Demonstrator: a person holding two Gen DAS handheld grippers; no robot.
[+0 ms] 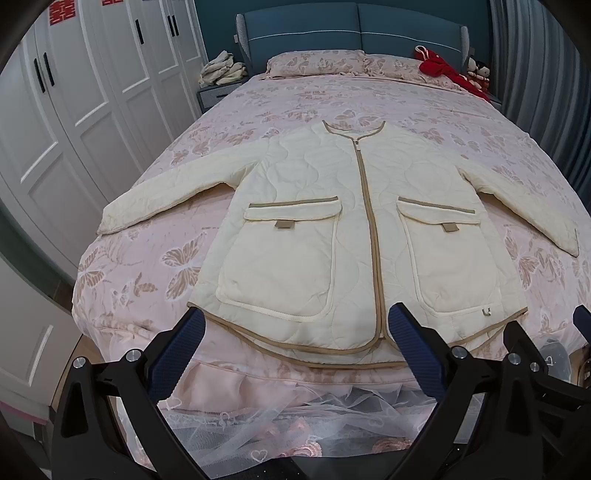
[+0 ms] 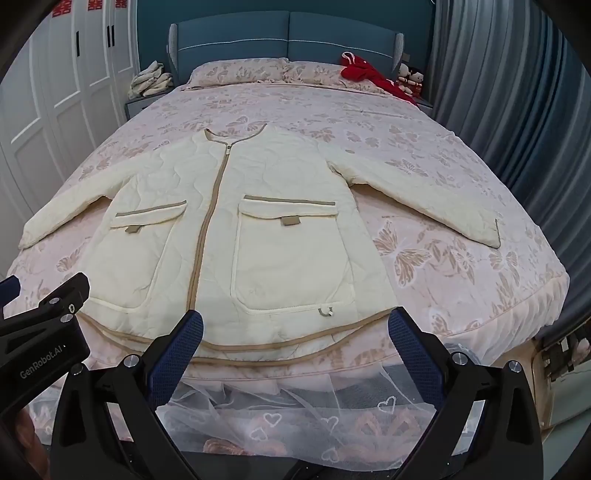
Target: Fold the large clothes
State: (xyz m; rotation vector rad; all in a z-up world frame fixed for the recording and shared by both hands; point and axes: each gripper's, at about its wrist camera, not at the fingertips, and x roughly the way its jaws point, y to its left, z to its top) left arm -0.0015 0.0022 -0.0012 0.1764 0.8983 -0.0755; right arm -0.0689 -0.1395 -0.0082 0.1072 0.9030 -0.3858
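A cream quilted jacket (image 1: 354, 221) with tan trim, a closed front zip and two flap pockets lies flat, face up, on the pink butterfly bedspread (image 1: 288, 99), sleeves spread out to both sides and hem toward me. It also shows in the right wrist view (image 2: 240, 221). My left gripper (image 1: 295, 321) is open and empty, held just short of the hem's left half. My right gripper (image 2: 295, 321) is open and empty in front of the hem's right half. The right gripper's body shows at the left view's right edge (image 1: 535, 343); the left gripper's body shows at the right view's left edge (image 2: 44, 317).
Two pillows (image 1: 317, 62) and a red garment (image 1: 443, 70) lie by the teal headboard (image 1: 351, 29). White wardrobes (image 1: 74, 110) stand on the left, grey curtains (image 2: 517, 110) on the right. A nightstand holds piled clothes (image 1: 221, 70). A lace bed skirt (image 2: 295, 417) hangs below the bed's foot edge.
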